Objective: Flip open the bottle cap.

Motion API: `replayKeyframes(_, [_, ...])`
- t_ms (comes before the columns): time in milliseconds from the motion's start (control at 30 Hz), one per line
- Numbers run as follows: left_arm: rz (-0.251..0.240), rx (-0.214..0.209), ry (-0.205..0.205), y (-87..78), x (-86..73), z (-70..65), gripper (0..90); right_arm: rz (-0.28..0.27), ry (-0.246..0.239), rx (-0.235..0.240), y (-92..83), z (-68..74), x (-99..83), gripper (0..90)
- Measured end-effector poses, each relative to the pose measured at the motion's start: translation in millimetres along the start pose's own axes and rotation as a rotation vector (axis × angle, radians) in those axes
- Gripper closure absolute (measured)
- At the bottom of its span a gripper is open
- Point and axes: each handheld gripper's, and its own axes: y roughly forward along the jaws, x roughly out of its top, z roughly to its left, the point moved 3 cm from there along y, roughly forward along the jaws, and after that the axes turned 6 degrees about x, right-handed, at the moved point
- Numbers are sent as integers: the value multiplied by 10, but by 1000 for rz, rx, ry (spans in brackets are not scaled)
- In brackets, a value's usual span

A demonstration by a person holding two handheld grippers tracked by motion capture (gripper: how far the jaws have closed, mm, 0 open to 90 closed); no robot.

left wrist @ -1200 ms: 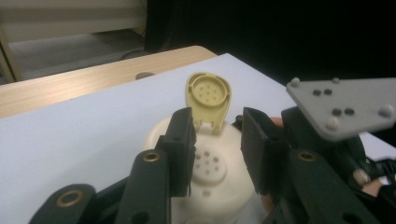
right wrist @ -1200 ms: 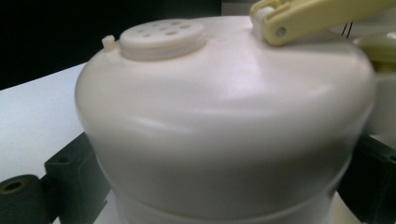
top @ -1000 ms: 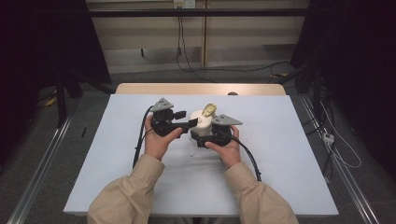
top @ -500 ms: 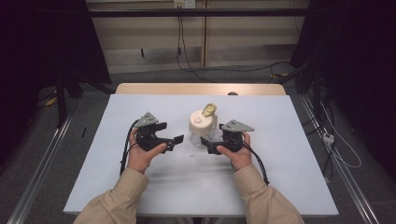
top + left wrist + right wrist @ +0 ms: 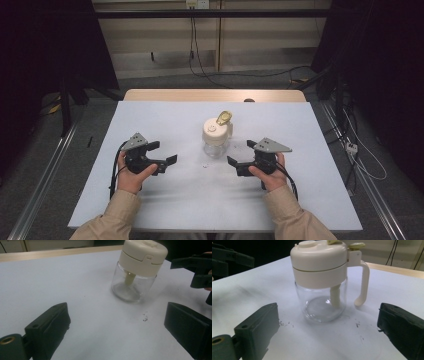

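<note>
Jar (image 5: 216,145): a small clear glass pot, round and squat, standing upright near the middle of the table (image 5: 165,115), between the two grippers and touching neither.
Jar contents: no liquid or grains visible in the gripper views; only a cream tube (image 5: 335,297) hangs down from the lid toward the glass floor.
Lid (image 5: 320,261): cream plastic, thick and drum-shaped, smooth and matte, with a fine seam running round its side and a small round button on top.
Handle (image 5: 363,282): cream plastic, a curved hook that drops from the lid's edge beside the glass and ends free above the table.
Top lever (image 5: 224,118): a yellowish, slightly glossy piece at the lid's far edge.
Table surface: pale bluish-white sheet, flat and matte, with a bare wooden strip along the far edge; a few dark specks (image 5: 145,319) lie just beside the jar's base.
Left gripper (image 5: 162,155): black, blocky jaws spread wide with nothing between them; they have just been opening; it sits to the left of the jar, well apart from it.
Right gripper (image 5: 240,156): jaws likewise spread apart and empty, to the right of the jar, near it.
Gripper pads: dark, dull, rectangular blocks.
</note>
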Motion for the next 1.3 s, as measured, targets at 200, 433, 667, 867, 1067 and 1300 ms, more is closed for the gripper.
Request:
replayKeyframes(200, [-2,2,-7,-102,-65,65,60,4,-14,-21,-228,-6,-72,34])
replayKeyframes(433, [-2,12,-7,-198,-121,101,61,8,-14,-31,-439,-34,-167,35])
replayKeyframes(667, [-2,23,-14,-274,-187,134,58,-4,-7,-48,-648,-89,-233,35])
replayKeyframes(867, [-2,32,-14,-325,-216,165,58,-5,-8,-69,-791,-129,-287,36])
replayKeyframes(1067, [-2,49,-19,-370,-242,196,57,-10,-2,-78,-897,-136,-330,37])
replayKeyframes(1300, [-4,52,-22,-366,-251,196,54,-8,-7,-82,-955,-130,-359,37])
